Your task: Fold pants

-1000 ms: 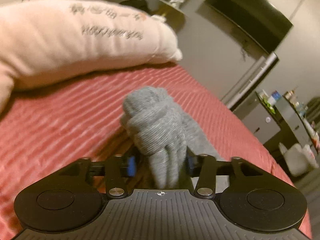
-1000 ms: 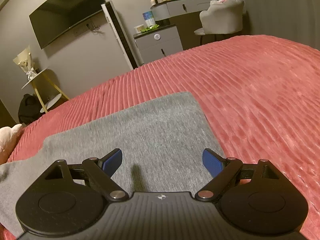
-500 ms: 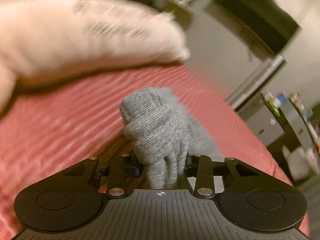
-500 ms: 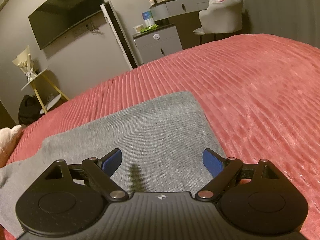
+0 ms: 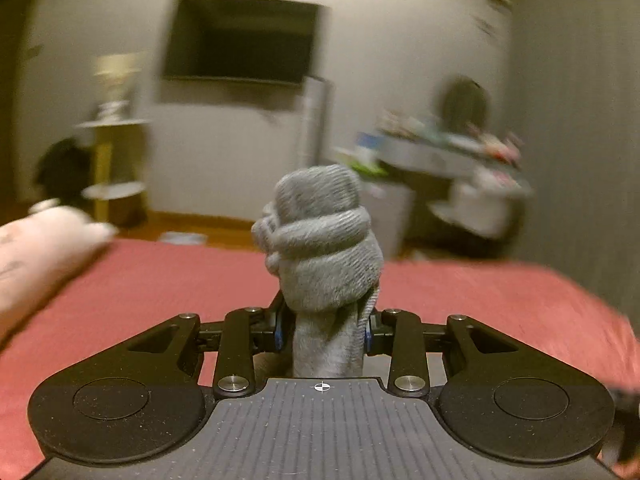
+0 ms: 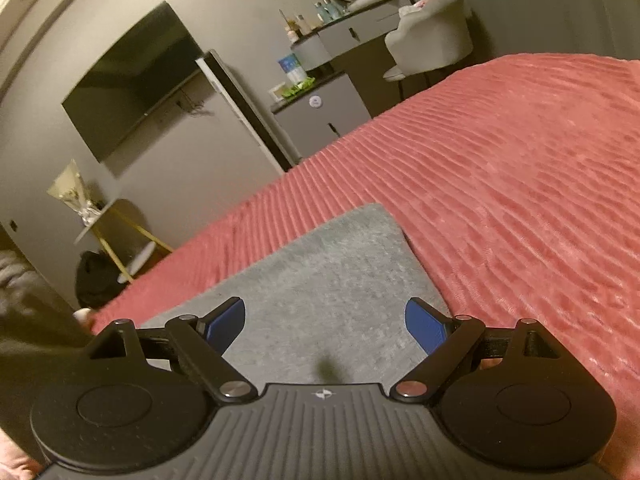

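Note:
The grey pants lie flat on the red ribbed bedspread. In the left wrist view my left gripper is shut on a bunched end of the grey pants, which sticks up between the jaws, lifted above the bed. My right gripper is open and empty, low over the flat part of the pants, with its blue pads wide apart. The stretch of cloth between the two grippers is hidden.
A pale pink pillow lies at the left of the bed. Beyond the bed stand a wall TV, a yellow side table, a grey cabinet and a vanity with a chair.
My left gripper has swung right and up with the bunched pants, so the pillow has slid to the left edge. The right gripper has tilted and stays open over the cloth.

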